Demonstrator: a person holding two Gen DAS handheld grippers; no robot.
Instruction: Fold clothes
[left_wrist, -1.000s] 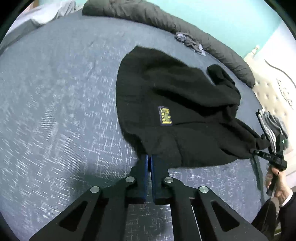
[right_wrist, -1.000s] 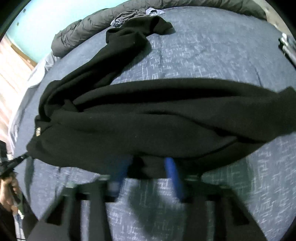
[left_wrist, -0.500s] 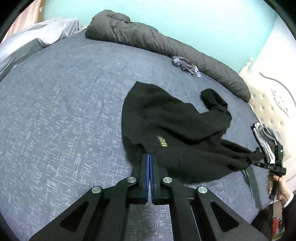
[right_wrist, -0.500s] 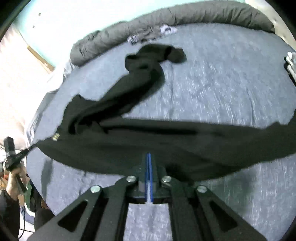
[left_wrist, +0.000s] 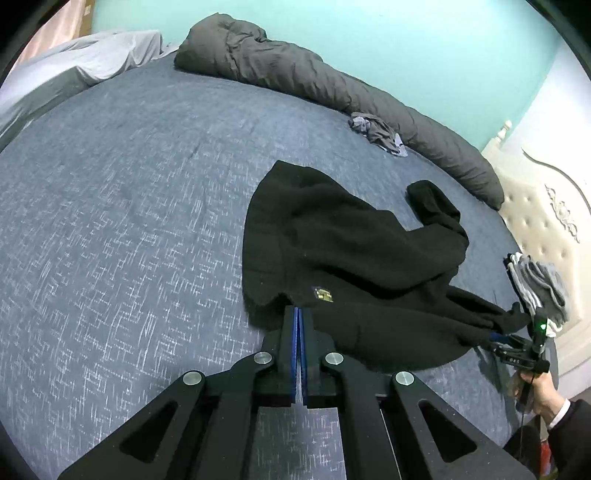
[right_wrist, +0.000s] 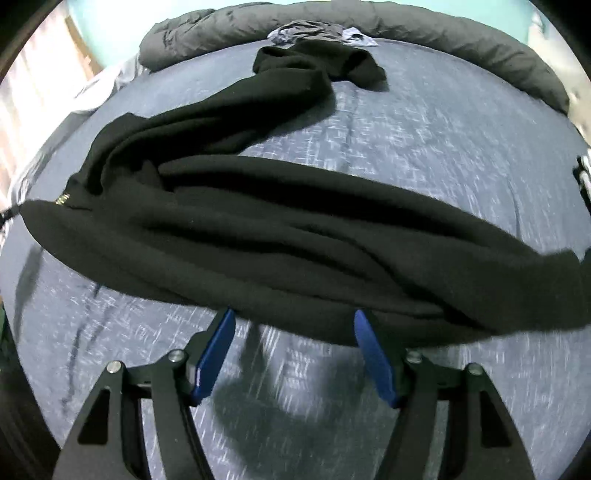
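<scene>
We are spreading a crumpled black fleece sweater (left_wrist: 351, 266) on the blue-grey bedspread (left_wrist: 129, 221): our left gripper (left_wrist: 298, 314) is pinching its near edge shut while our right gripper (right_wrist: 291, 328) is opening, nothing between its fingers. Next, we are likely needing a fresh right-hand grip to flatten it.

The right claw (right_wrist: 291, 354) is opening, letting go of the black garment (right_wrist: 280, 236).

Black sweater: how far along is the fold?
Early. Done: a folded grey stack sits by the headboard. In hand: the left gripper is shut on the black sweater at its edge near the label; the right gripper is opening, pads clear of the hem. Left: the sweater is bunched, one sleeve trailing, no fold made; a crumpled grey garment waits.
</scene>
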